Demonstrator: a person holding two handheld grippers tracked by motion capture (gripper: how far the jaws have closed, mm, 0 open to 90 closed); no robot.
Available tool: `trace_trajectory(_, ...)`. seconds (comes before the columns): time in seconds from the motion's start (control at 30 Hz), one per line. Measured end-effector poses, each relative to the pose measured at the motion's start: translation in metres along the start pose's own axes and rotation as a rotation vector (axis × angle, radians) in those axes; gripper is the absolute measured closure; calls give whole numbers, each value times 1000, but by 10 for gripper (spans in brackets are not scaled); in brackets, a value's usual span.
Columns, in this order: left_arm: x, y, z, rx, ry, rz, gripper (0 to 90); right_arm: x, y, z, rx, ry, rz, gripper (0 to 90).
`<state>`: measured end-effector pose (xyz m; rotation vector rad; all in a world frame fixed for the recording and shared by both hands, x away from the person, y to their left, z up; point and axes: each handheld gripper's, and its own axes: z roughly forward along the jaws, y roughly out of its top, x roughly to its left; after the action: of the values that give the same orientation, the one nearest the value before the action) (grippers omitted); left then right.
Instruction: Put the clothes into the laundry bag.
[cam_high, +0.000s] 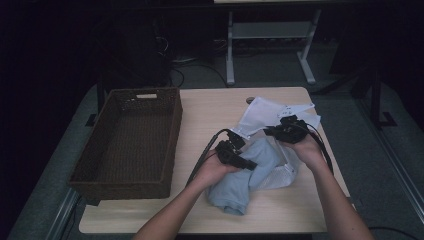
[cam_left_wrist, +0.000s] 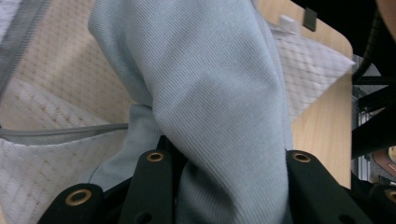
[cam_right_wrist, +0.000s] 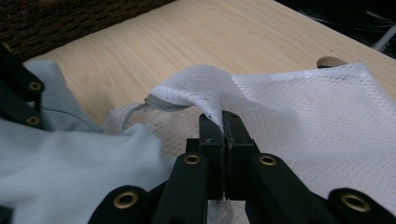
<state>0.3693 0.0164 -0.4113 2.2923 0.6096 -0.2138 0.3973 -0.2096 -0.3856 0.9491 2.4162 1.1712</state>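
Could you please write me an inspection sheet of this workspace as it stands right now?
Surface: light wooden table, bare at its near edge.
Job's things: pale blue garment bunched beside and partly inside a white mesh bag.
Clutter: dark wicker basket on the table's left, nothing seen inside it.
Grippers: left hand-held gripper closed on a fold of the blue garment; right hand-held gripper pinched shut on the mesh bag's edge, lifting it.
Cables: black cable trails from the left hand-held gripper, another from the right.
Surroundings: dim room, grey floor, white desk frame behind the table.
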Motion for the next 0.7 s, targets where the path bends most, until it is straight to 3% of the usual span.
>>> trace_trajectory(0.37,15,2,-1,-3,47,-49,665,2,1,-1,-2,11,2,877)
trace_trajectory(0.7,32,2,-13,-5,143,-94,665,8,4,1,4,33,-11,877)
